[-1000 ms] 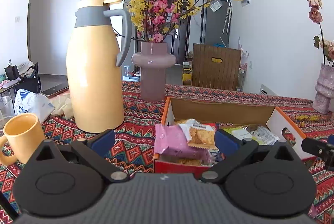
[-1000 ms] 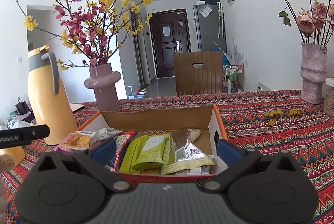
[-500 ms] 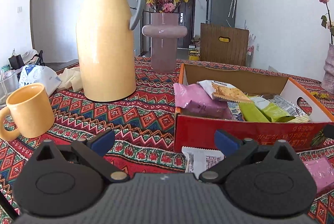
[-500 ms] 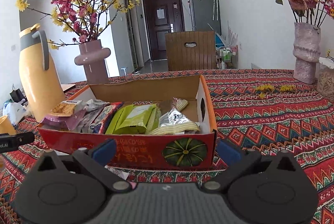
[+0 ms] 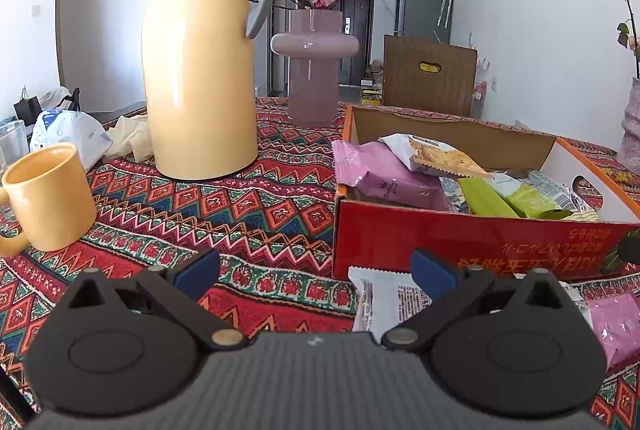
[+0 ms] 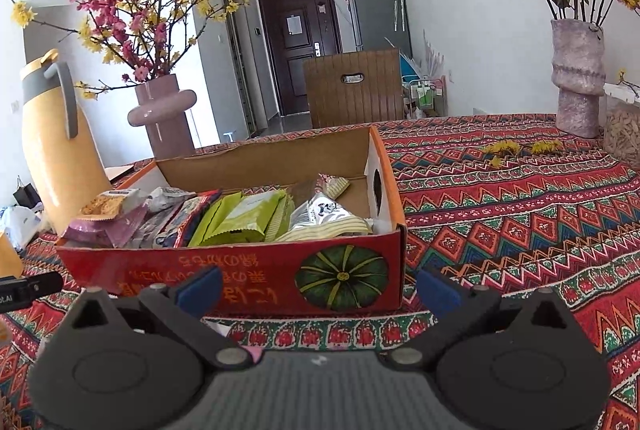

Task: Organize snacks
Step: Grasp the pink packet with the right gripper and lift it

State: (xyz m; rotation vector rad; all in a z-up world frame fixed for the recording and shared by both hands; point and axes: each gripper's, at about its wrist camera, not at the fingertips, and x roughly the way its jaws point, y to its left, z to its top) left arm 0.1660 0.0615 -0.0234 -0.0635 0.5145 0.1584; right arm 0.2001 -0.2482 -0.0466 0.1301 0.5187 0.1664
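A tall yellow thermos jug point(image 5: 200, 69) stands on a patterned tablecloth point(image 5: 256, 205). A yellow mug point(image 5: 48, 195) sits left of it, a pink flower vase point(image 5: 314, 65) behind-right.

The red box point(image 6: 256, 278) bears upside-down yellow Chinese characters, unreadable.
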